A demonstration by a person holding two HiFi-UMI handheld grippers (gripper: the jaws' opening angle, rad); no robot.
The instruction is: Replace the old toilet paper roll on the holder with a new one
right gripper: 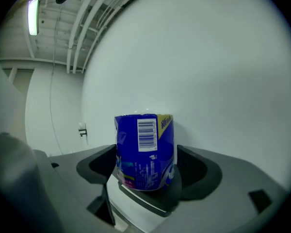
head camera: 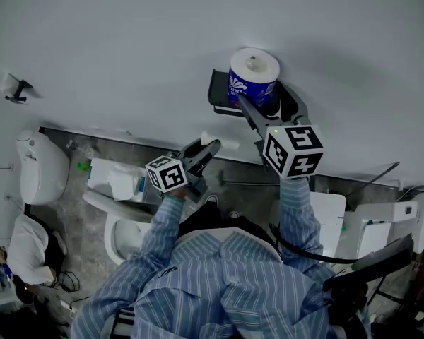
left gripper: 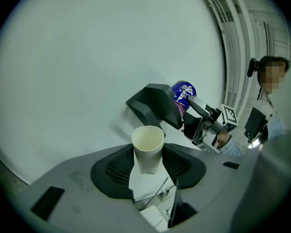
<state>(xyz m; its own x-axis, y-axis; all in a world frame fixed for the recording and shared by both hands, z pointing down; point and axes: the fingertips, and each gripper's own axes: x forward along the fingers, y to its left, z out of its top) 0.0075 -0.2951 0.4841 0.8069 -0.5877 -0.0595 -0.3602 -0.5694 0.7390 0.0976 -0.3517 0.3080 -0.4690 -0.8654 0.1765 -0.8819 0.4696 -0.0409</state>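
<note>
Left gripper (left gripper: 148, 171), lower centre of its own view: jaws pinching 1 bare cardboard tube (left gripper: 148, 147), its open end up in the frame. In the head view this gripper sits mid-frame, short of the wall (head camera: 127, 48).

Right gripper (right gripper: 145, 174): jaws spread, 1 either side of the new roll (right gripper: 145, 152), a gap showing on the right side. The roll, still in its blue wrapper, stands upright on the dark holder (head camera: 222, 90), upper centre of the head view.

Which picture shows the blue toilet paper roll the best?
The right gripper view. The roll fills the middle there, big and upright, with its barcode easy to see. The head view shows it from above, smaller, standing on the dark holder. The left gripper view shows only a blue bit peeking from behind the holder.
</note>
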